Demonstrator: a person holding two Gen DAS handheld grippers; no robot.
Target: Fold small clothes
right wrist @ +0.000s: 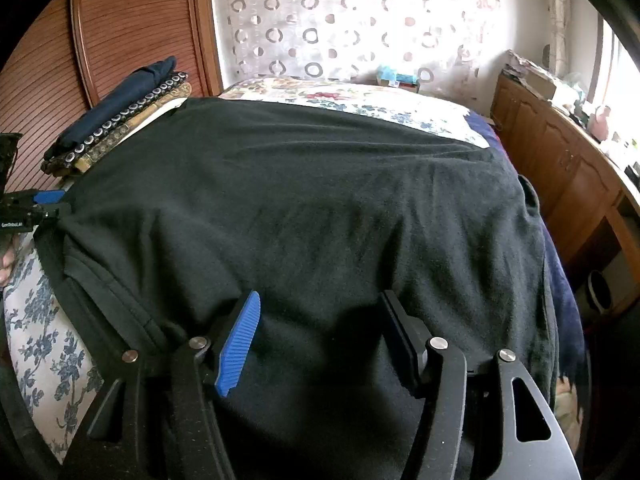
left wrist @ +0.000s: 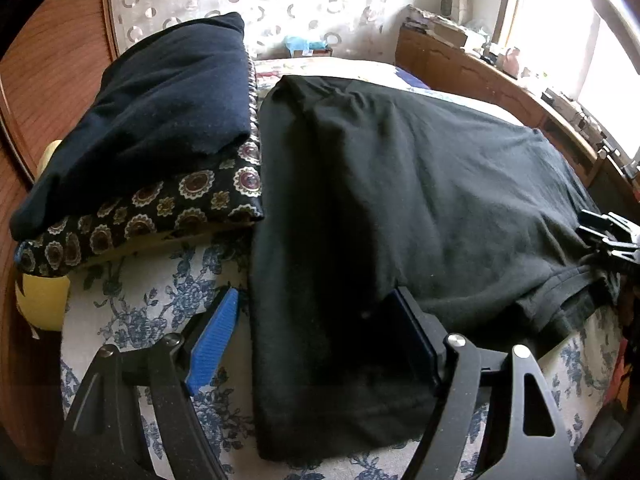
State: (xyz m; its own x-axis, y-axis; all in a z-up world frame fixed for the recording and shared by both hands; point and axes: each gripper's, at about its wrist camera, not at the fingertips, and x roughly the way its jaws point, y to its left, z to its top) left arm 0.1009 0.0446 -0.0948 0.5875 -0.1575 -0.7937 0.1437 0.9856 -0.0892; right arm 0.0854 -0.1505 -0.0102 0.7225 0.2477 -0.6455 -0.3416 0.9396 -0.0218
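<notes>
Left wrist view: left gripper (left wrist: 316, 330) jaws wide apart, nothing clamped. Left finger (left wrist: 212, 344) carries a ribbed blue pad and sits over the floral sheet (left wrist: 132, 320), just off the shirt's edge. Right finger (left wrist: 416, 340) lies on top of the black shirt (left wrist: 400, 184). Shirt edge runs between the two fingers. Shirt: soft matte knit, spread flat, light creases. To its left, touching its edge, a pile: folded navy cloth (left wrist: 160, 108) on a dark medallion-print cloth (left wrist: 160, 208), yellow item (left wrist: 40, 300) beneath. Far right, right gripper's tip (left wrist: 612, 236) shows at the shirt's hem.

Right wrist view: left gripper (right wrist: 36, 208) at far left, at the shirt (right wrist: 320, 200) corner; its state not readable from here. Right gripper (right wrist: 320, 328) jaws moderately apart, no cloth pinched. Both fingers, blue-padded one (right wrist: 240, 344) on the left, hover over or rest on the shirt; contact unclear. Shirt fills the frame under and ahead of the fingers. Wooden cabinet (right wrist: 560, 176) at right.
</notes>
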